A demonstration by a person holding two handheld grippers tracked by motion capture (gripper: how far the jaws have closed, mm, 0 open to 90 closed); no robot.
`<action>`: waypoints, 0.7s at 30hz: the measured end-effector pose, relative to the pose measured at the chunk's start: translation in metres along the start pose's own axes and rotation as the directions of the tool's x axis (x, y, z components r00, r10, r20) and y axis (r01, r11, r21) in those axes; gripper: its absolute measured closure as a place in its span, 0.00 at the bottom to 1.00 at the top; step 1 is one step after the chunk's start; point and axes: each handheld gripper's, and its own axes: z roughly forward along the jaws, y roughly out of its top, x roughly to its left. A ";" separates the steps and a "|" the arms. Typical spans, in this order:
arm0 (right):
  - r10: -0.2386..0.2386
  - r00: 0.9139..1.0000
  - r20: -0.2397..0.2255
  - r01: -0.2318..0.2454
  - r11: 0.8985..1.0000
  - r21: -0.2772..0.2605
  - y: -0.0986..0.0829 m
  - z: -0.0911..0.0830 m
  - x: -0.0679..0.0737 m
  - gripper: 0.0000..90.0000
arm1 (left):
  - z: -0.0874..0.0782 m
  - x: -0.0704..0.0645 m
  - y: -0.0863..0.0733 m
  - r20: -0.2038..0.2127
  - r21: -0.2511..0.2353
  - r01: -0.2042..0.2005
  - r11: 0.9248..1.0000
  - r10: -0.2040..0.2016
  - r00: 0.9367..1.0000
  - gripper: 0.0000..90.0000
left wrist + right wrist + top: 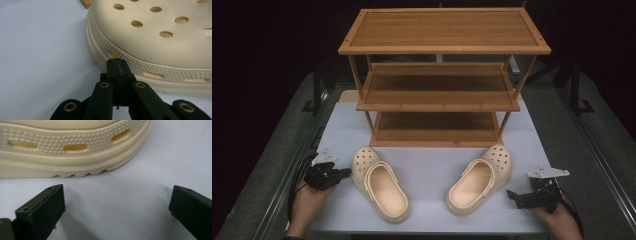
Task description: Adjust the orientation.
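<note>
**Two clogs, shelf behind**

Left gripper (pixel 343 173): jaws pressed together, tip touching left clog (pixel 379 182). Right gripper (pixel 514 196): jaws spread, near right clog (pixel 480 179). Both clogs lie on table (pixel 427 165) before rack (pixel 442 75). Risk: closed tip shoves the clog aside.

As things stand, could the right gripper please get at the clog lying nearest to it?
Probably yes. The right gripper is open and faces the side of the right clog, with bare white tabletop between them. Its fingers stand wide apart, short of the sole.
</note>
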 end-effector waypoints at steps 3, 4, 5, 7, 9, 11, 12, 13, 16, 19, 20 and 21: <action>0.002 1.000 0.000 -0.002 1.000 0.000 0.000 0.000 0.000 0.00 | 0.004 -0.002 0.007 0.000 0.001 -0.012 1.000 0.012 1.000 1.00; 0.002 1.000 0.000 -0.002 1.000 0.000 0.000 0.000 0.000 0.00 | 0.006 -0.003 0.009 0.000 0.003 -0.016 1.000 0.016 1.000 1.00; 0.000 1.000 0.000 0.000 1.000 -0.001 0.000 0.000 0.000 0.00 | 0.007 -0.004 0.011 -0.001 0.007 -0.026 1.000 0.026 1.000 1.00; 0.002 1.000 0.000 -0.002 1.000 -0.001 0.000 0.000 0.000 0.00 | 0.010 -0.005 0.015 0.003 0.008 -0.030 1.000 0.030 1.000 1.00; 0.001 1.000 0.000 -0.001 1.000 -0.001 0.000 0.000 0.000 0.00 | 0.013 -0.005 0.018 0.012 0.010 -0.028 1.000 0.028 1.000 1.00; 0.001 1.000 0.000 -0.001 1.000 -0.001 0.000 0.000 0.000 0.00 | 0.017 -0.006 0.023 0.018 0.012 -0.037 0.999 0.037 0.999 1.00; 0.001 1.000 0.001 -0.001 1.000 -0.001 0.000 0.000 0.000 0.00 | 0.019 -0.007 0.024 0.020 0.012 -0.039 0.999 0.039 0.999 1.00; 0.001 1.000 0.000 -0.001 1.000 -0.001 0.000 0.000 0.000 0.00 | 0.021 -0.008 0.027 0.024 0.012 -0.043 0.999 0.042 0.999 1.00; 0.000 1.000 0.001 0.000 1.000 -0.001 0.000 0.000 0.000 0.00 | 0.025 -0.010 0.031 0.028 0.016 -0.053 0.998 0.053 0.998 1.00; 0.001 1.000 0.000 -0.001 1.000 -0.001 0.000 0.000 0.000 0.00 | 0.029 -0.011 0.035 0.035 0.016 -0.058 0.998 0.058 0.998 1.00; 0.001 1.000 0.000 -0.001 1.000 -0.001 0.000 0.000 0.000 0.00 | 0.030 -0.011 0.036 0.036 0.016 -0.059 0.998 0.059 0.998 1.00; 0.001 1.000 0.000 -0.001 1.000 -0.001 0.000 0.000 0.000 0.00 | 0.031 -0.012 0.037 0.037 0.017 -0.060 0.998 0.060 0.998 1.00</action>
